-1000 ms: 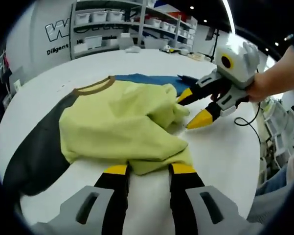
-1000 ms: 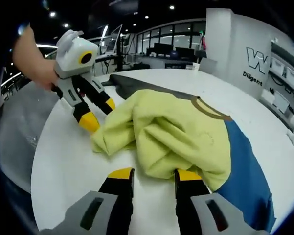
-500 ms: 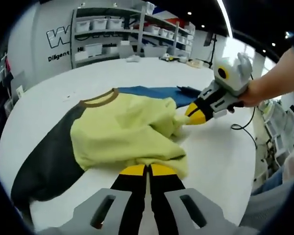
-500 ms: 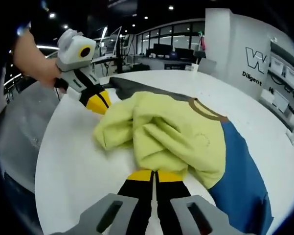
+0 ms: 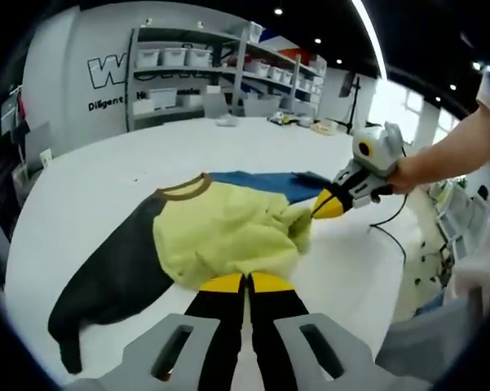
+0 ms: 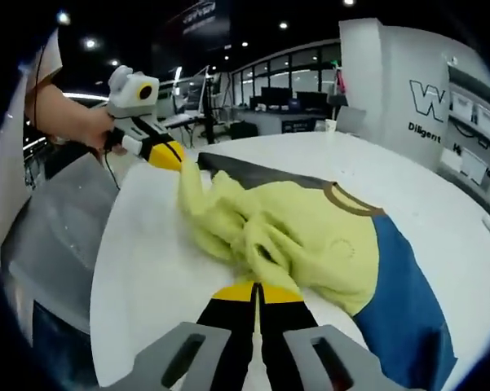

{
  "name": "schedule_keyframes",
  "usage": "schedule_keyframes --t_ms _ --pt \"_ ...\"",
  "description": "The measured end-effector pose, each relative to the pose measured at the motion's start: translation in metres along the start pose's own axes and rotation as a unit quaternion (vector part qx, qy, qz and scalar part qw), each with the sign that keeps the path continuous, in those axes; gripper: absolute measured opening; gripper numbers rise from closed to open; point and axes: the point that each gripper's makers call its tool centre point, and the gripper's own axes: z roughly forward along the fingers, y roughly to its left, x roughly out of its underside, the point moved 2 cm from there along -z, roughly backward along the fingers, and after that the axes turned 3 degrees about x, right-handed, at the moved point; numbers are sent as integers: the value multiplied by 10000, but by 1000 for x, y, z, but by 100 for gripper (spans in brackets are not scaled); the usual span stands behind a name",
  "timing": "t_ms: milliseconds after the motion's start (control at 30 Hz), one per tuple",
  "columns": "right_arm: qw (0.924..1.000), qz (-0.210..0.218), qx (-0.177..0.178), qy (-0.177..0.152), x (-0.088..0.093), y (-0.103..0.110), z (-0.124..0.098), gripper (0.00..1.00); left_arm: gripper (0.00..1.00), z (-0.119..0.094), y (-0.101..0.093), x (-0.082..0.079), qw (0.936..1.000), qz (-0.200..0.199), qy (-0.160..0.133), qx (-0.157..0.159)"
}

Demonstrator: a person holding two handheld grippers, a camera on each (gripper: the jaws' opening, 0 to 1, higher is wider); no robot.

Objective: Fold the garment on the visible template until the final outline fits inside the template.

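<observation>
The yellow-green sweatshirt [image 5: 220, 236] w/ a dark grey sleeve [image 5: 106, 281] and blue sleeve [image 5: 257, 181] lies bunched mid white table [image 5: 81, 187], long axis running 7 to 1 o'clock in left gripper view, brown collar [image 5: 183, 187] pointing to 11. Left gripper [image 5: 246, 283] has jaws pressed together, pinching the hem; right gripper [image 6: 257, 292] is likewise pinching the fabric. Shelving w/ bins [image 5: 187, 69] sits at 12, well apart.

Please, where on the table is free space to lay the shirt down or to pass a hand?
The white table is bare between the shirt's brown collar and the far shelves. Another bare strip runs between the shirt and the near table edge. It is crowded at the bunched yellow hem, where the left gripper and right gripper are shut on it.
</observation>
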Motion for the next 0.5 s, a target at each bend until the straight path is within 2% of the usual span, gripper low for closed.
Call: schedule_keyframes --t_ms 167,267,333,433,467,500 --pt "9999 52 103 -127 -5 -1 -16 0 0 -18 7 -4 9998 -117 -100 -113" --pt "9996 169 171 -124 -1 1 -21 0 0 -24 12 0 9996 -212 -102 -167" --pt "9996 248 155 -67 6 6 -20 0 0 -25 12 11 9994 -301 4 -179" --pt "9992 358 187 66 20 13 -18 0 0 -23 11 35 9987 -274 373 -221" --pt "9985 416 240 250 30 15 -17 0 0 -22 11 48 9977 -347 544 -224" --pt "9983 418 286 273 35 16 -16 0 0 -21 10 55 9971 -398 605 -221"
